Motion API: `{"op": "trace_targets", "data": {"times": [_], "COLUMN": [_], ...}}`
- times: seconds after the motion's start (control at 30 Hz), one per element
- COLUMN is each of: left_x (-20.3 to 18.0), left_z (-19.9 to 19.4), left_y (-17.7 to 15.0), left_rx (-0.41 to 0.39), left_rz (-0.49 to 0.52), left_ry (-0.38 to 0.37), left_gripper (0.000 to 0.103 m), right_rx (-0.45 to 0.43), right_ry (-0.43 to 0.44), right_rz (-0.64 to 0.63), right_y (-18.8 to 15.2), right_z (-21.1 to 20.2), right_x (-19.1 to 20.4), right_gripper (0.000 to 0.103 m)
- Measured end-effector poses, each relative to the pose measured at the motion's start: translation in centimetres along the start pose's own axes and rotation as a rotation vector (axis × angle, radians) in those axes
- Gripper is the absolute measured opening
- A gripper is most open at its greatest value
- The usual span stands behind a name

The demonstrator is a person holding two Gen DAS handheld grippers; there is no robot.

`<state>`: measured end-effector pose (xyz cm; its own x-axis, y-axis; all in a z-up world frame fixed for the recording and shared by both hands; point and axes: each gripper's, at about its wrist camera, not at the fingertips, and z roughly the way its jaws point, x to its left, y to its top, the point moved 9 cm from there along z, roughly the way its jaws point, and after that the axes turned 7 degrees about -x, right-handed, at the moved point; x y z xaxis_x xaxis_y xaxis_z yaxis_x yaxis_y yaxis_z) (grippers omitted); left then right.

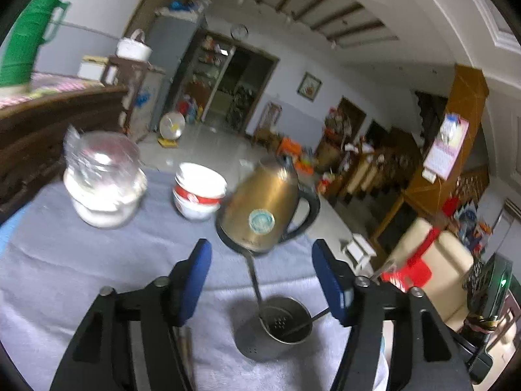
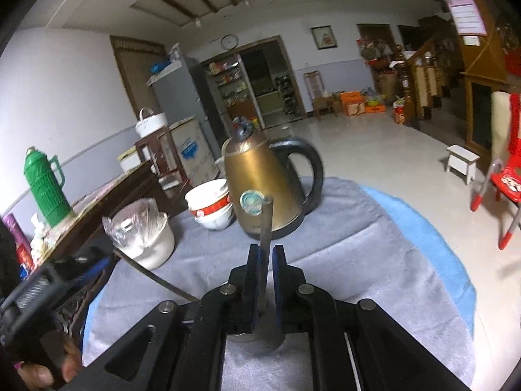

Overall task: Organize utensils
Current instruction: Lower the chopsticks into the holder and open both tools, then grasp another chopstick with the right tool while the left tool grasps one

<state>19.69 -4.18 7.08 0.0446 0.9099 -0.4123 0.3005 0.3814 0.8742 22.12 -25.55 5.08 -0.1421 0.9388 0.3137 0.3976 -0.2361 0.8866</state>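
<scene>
The right gripper, jaws narrow around the flat metal handle, should let it slide gently into the steel holder on the grey cloth, while the left gripper, wide and empty, stays clear.

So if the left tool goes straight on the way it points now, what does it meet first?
Probably the metal utensil holder, which sits low between the open left tool's fingers, with a ladle handle rising from it. Beyond stands the brass kettle. Depth is unclear here, so it might pass above the holder.
</scene>
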Motion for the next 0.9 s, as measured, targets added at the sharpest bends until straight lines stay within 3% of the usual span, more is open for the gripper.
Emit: {"op": "trace_targets", "data": {"times": [0.1, 0.13, 0.17, 0.33, 0.53, 0.6, 0.67, 0.73, 0.9], "left_x": [1.5, 2.4, 3.2, 8.2, 14.4, 15.4, 16.2, 16.6, 16.4], "left_z": [-2.8, -3.9, -4.9, -8.5, -9.7, -10.1, -10.6, -11.0, -11.3], "left_y": [1.3, 1.7, 1.7, -1.4, -10.8, -13.2, -15.1, -16.1, -16.9], "left_rx": [-0.046, -0.063, -0.073, -0.028, 0.206, 0.258, 0.303, 0.319, 0.338], "left_rz": [-0.018, -0.025, -0.028, -0.014, -0.040, -0.051, -0.065, -0.076, -0.066], "left_ry": [0.020, 0.035, 0.054, 0.176, 0.322, 0.343, 0.356, 0.358, 0.354], "left_gripper": [0.075, 0.079, 0.080, 0.083, 0.083, 0.083, 0.083, 0.083, 0.083], "right_rx": [-0.024, -0.041, -0.061, 0.023, 0.268, 0.351, 0.415, 0.469, 0.535], "right_ry": [-0.019, -0.020, -0.024, -0.010, 0.045, 0.077, 0.104, 0.125, 0.165], "right_rz": [0.021, 0.032, 0.039, 0.032, 0.011, 0.003, -0.006, -0.023, -0.072], "right_y": [0.3, 0.3, 0.0, -4.5, -14.4, -17.3, -19.2, -20.6, -21.5], "right_z": [-1.9, -2.7, -3.8, -6.1, -5.5, -5.0, -4.5, -3.5, -0.5], "right_x": [-0.6, -0.8, -1.0, -0.7, 1.0, 2.0, 3.1, 4.4, 7.9], "right_gripper": [0.052, 0.077, 0.081, 0.081, 0.079, 0.073, 0.050, 0.041, 0.041]}}
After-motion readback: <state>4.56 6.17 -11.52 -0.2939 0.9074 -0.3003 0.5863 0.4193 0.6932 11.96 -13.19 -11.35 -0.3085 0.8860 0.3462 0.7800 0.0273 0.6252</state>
